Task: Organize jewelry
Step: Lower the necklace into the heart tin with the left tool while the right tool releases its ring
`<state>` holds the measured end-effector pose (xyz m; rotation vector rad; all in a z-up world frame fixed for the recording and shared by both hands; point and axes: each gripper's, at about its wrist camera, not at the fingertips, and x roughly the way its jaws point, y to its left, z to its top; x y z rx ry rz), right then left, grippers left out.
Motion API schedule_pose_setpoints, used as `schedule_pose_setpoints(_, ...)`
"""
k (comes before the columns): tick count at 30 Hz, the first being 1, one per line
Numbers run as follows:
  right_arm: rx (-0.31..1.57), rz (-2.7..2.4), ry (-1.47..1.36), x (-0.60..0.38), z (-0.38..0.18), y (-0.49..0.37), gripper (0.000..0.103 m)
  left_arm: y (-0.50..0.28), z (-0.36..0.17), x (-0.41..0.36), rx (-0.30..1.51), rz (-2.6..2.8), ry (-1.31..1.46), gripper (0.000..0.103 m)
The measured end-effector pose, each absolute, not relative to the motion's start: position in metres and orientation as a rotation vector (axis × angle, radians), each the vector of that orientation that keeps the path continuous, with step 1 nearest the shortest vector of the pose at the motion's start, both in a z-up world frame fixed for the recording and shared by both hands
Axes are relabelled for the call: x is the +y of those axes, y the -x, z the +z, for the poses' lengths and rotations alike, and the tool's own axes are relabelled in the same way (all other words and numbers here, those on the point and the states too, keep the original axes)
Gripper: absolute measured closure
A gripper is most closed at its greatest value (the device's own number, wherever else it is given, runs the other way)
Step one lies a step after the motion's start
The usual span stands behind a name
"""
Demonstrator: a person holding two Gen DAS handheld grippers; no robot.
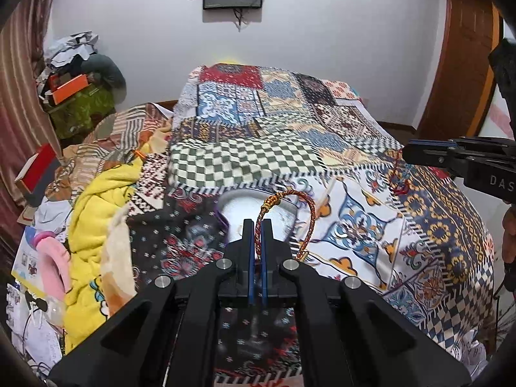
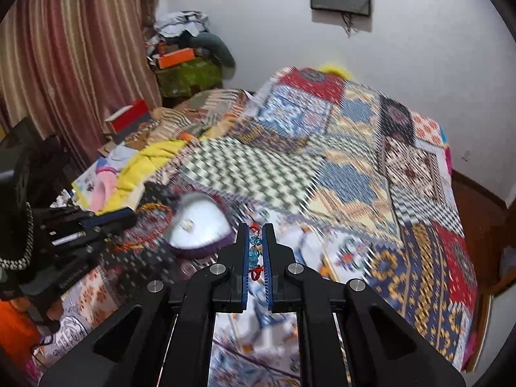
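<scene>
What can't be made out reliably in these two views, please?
- Left wrist view: the near part of the heart-shaped box is hidden by the left hand-held gripper and its braided bracelet.
- Left wrist view: the right hand-held gripper is cut off by the edge.
- Right wrist view: motion blur; the small item in the box is unidentifiable.
- Right wrist view: the blue-beaded piece shows only partly between the fingers.
</scene>
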<state>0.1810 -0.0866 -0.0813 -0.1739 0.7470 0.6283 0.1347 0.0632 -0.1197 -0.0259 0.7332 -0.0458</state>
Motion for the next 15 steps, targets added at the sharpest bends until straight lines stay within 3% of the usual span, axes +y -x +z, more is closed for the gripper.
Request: schedule_pose_setpoints(15, 0.755, 0.739, 0.151, -0.013, -0.094, -0.194, 0.096, -0.158, -0.127, 0.097, 0.734, 0.014, 0.058, 0.102)
